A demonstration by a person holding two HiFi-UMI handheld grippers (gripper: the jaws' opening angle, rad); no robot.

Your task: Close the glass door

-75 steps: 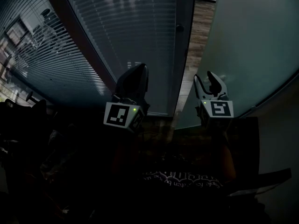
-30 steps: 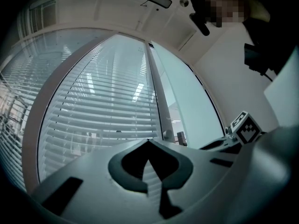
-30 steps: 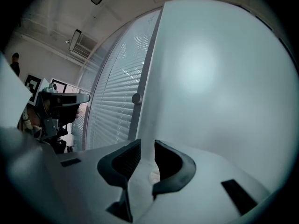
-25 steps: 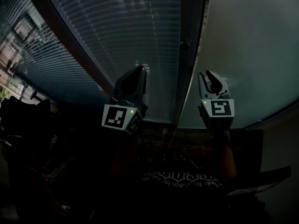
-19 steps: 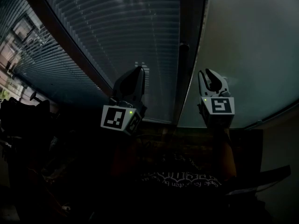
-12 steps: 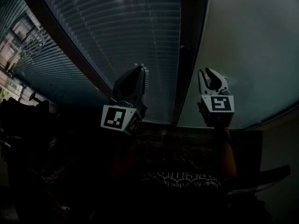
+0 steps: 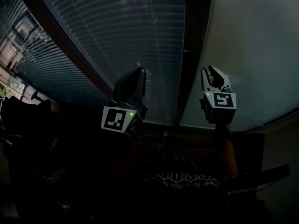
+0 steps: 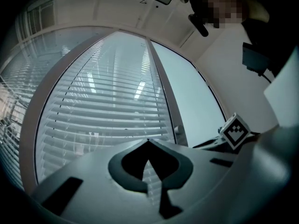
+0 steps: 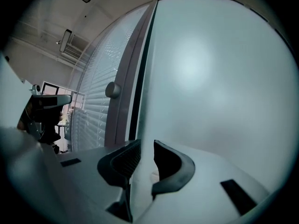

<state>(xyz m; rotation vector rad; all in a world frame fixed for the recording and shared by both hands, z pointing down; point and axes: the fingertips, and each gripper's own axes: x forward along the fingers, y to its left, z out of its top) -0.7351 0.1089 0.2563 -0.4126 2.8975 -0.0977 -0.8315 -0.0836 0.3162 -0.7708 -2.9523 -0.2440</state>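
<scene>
The frosted glass door fills the right of the head view, its left edge lying along the dark frame post. My right gripper is shut on that edge. In the right gripper view the pane runs between the two jaws of the right gripper, with a narrow dark slit left between edge and frame. A round knob sits on the frame. My left gripper hovers before the blinds, shut with nothing in it; its tips meet in the left gripper view.
A fixed glass panel backed by horizontal blinds stands left of the frame post. A second blind-covered window lies further left. Dark clutter fills the lower left. The right gripper's marker cube shows beside the left one.
The strip of floor seen between door edge and frame three seconds ago is gone; the door edge has swung in toward the post, and my right gripper went with it. The left barely shifted.
</scene>
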